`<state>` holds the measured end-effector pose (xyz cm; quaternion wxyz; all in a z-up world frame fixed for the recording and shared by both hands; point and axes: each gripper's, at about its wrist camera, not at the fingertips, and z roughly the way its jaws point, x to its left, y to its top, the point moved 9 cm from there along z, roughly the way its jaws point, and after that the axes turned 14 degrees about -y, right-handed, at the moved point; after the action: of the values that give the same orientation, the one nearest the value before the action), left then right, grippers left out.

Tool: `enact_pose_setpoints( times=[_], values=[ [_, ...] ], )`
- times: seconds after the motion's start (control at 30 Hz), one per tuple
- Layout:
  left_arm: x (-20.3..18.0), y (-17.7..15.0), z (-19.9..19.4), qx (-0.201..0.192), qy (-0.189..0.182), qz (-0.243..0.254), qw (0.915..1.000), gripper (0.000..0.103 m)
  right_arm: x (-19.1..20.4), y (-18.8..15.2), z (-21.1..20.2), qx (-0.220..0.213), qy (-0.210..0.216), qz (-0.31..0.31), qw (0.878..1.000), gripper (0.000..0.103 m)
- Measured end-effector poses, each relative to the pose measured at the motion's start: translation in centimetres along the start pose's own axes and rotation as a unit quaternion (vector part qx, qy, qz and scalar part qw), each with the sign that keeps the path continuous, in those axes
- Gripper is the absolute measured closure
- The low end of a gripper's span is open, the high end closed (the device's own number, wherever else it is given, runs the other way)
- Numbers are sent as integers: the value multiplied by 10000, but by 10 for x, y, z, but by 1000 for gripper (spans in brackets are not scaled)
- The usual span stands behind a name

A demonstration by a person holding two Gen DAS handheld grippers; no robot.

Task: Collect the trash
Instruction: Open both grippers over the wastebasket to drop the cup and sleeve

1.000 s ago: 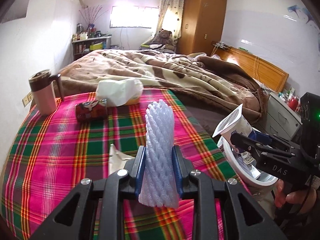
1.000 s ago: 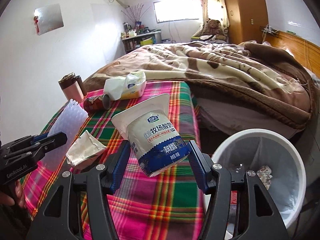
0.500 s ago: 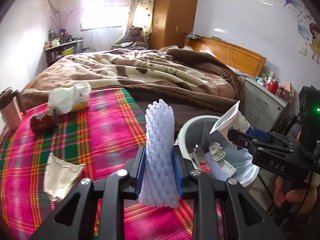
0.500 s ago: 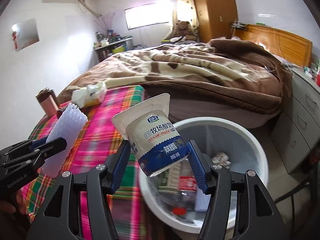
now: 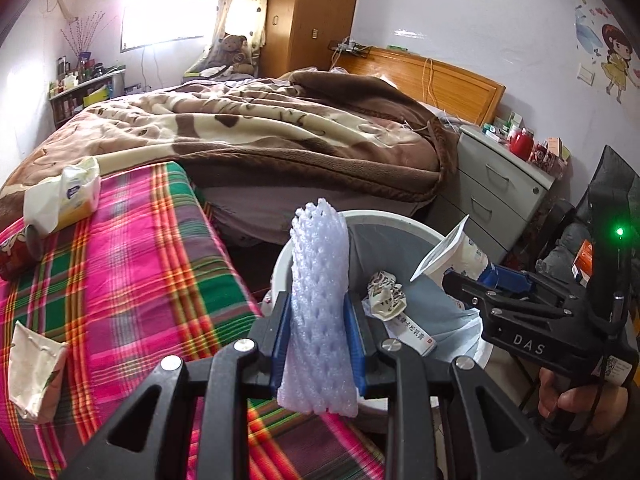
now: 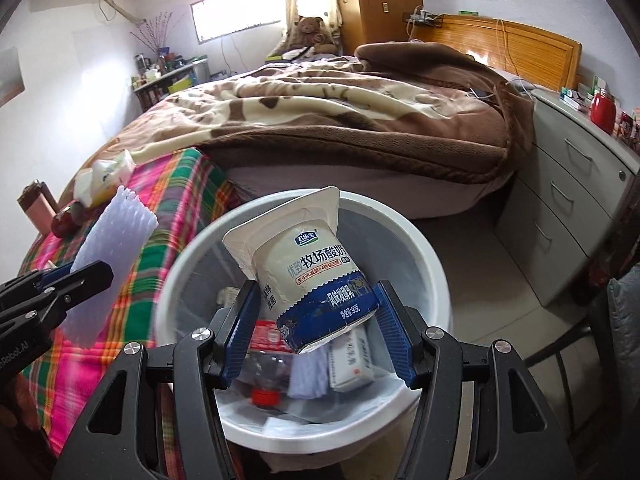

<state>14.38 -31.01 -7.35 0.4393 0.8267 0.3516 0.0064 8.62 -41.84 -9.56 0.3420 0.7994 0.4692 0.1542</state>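
— Bedroom, daylit, with a rumpled brown-and-cream blanket point(image 5: 260, 128) across the bed and a grey drawer cabinet point(image 5: 500, 184) beside it. Nearer, on the left, a table under pink-and-green plaid cloth point(image 5: 120, 260). And the trash?

— Split between both tools. Left gripper point(image 5: 318, 320) clenched on a white foam net sleeve point(image 5: 320, 300), upright between the blue pads, just past the cloth's right edge and over the near rim of the round white plastic bin point(image 5: 384, 218).

— And the other side?

— Right gripper point(image 6: 316, 320) grasping a white-and-blue yogurt cup point(image 6: 312, 276) by its base, tilted with its mouth up and to the left, held right above the bin's opening. Not touching the rim.

— Anything inside the bin?

— Yes: a crumpled printed paper point(image 5: 384, 294), a clear bottle with a red cap point(image 6: 264, 396) and a small white box point(image 6: 350, 360), all lying on the bottom.

— Left on the cloth?

— Soft white tissue pack point(image 5: 64, 196) at the far edge, a dark red can point(image 5: 12, 256) on its side just beside it, nearer the left edge. Pink mug with a brown lid point(image 6: 36, 208) at the far left corner. Crumpled cream paper carton point(image 5: 34, 368) near the front-left edge, well apart from the rest.

— Both tools close together?

— Near, side by side, not touching.
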Motion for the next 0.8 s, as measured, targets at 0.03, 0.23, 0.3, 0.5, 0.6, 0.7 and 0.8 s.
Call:
enact_pose_setpoints(
  times=[0.03, 0.23, 0.3, 0.5, 0.6, 0.7, 0.8],
  values=[
    [-3, 0, 3, 10, -32, -5, 10000, 75, -2, -1, 4, 51, -21, 4, 10000, 43],
    [-5, -2, 16, 157, -104, -75, 9998, 56, -16, -9, 14, 245, -191, 41, 9995, 43],
    [-5, -4, 17, 167, -136, -121, 9997, 41, -18, -12, 14, 296, -225, 38, 9993, 43],
    [-1, -5, 12, 125, -122, -191, 9997, 37, -20, -15, 16, 361, -236, 47, 9991, 37],
    [6, -6, 6, 78, -95, -264, 9996, 36, -17, -14, 13, 318, -243, 29, 9992, 37],
    [14, -7, -3, 9, -41, -343, 9994, 35, -16, -12, 12, 297, -244, 27, 9993, 36],
    [25, -7, -13, -68, 31, -436, 9990, 34, -11, -11, 9, 249, -214, 12, 9995, 36]
  ],
)
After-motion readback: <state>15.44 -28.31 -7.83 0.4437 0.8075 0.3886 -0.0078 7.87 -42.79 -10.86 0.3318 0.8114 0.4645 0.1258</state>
